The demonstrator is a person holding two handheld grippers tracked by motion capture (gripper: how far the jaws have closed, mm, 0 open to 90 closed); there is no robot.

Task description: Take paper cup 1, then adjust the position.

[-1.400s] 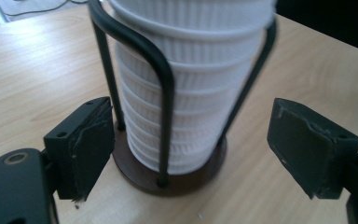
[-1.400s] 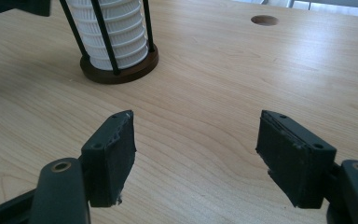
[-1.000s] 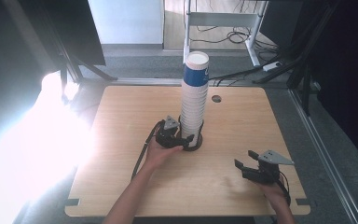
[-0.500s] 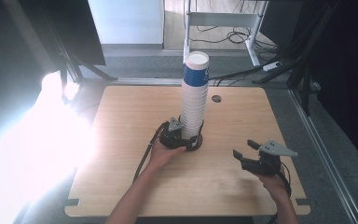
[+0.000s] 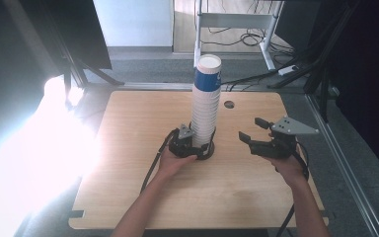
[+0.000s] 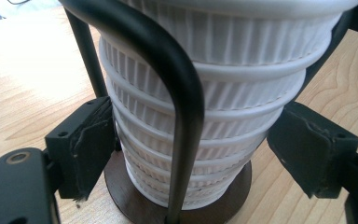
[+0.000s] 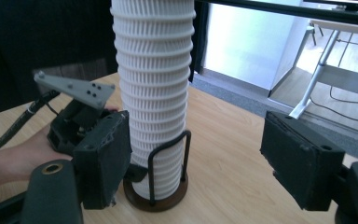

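A tall stack of white ribbed paper cups point(image 5: 206, 106), blue near the top, stands in a holder with a dark round base point(image 6: 235, 186) and black wire loops point(image 6: 177, 93). My left gripper point(image 5: 199, 146) sits low at the foot of the stack. In the left gripper view its jaws point(image 6: 191, 149) have just been closing, and both pads meet the lowest cups point(image 6: 200, 140). My right gripper point(image 5: 252, 129) hangs above the table to the right of the stack; its jaws have just been opening, with nothing between them. In the right gripper view point(image 7: 196, 163) the stack point(image 7: 154, 93) stands farther off.
The wooden table point(image 5: 128, 148) has a round cable hole point(image 5: 229, 104) behind the stack. Beyond the far edge stand a white desk frame point(image 5: 237, 22) with cables on the floor. Bright glare covers the left side of the table.
My right gripper has risen from near the table's front right and come toward the stack, its jaws spreading. The left gripper has stayed at the holder's base, closing in a little.
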